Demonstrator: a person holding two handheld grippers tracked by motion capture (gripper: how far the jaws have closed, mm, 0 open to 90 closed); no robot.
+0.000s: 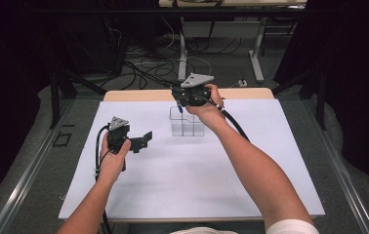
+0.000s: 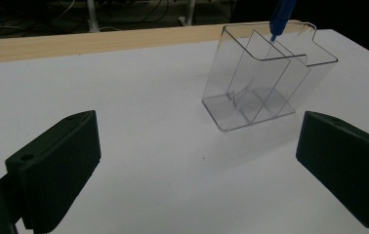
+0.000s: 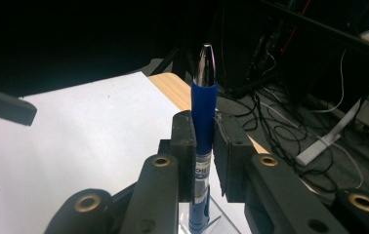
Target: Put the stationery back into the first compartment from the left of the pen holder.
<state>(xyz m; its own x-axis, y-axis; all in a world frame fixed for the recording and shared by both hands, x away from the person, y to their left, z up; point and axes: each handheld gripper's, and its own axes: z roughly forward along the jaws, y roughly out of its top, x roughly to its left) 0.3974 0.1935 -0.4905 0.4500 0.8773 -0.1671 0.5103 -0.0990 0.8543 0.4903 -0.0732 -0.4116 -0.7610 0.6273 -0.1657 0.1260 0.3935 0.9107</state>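
- Between the two jaws of the right claw we see a blue pen, pinched upright at its barrel, its silver tip pointing up in the right gripper view.
- The pen's lower end hangs at the top of a clear plastic organiser; in the left gripper view the blue pen comes down to its rim at a rear compartment, though we cannot tell whether it touches.
- The organiser stands upright on the white desk, toward the far middle, split by clear dividers into several compartments.
- In the high view the right claw hovers right over the organiser, held by the person's right hand.
- Our left claw is held well apart from the organiser, nearer the desk's left side, in the left hand.
- Its jaws stand wide apart with nothing between them, and they point toward the organiser.
- Beyond the desk's wooden far edge lie cables on the floor.
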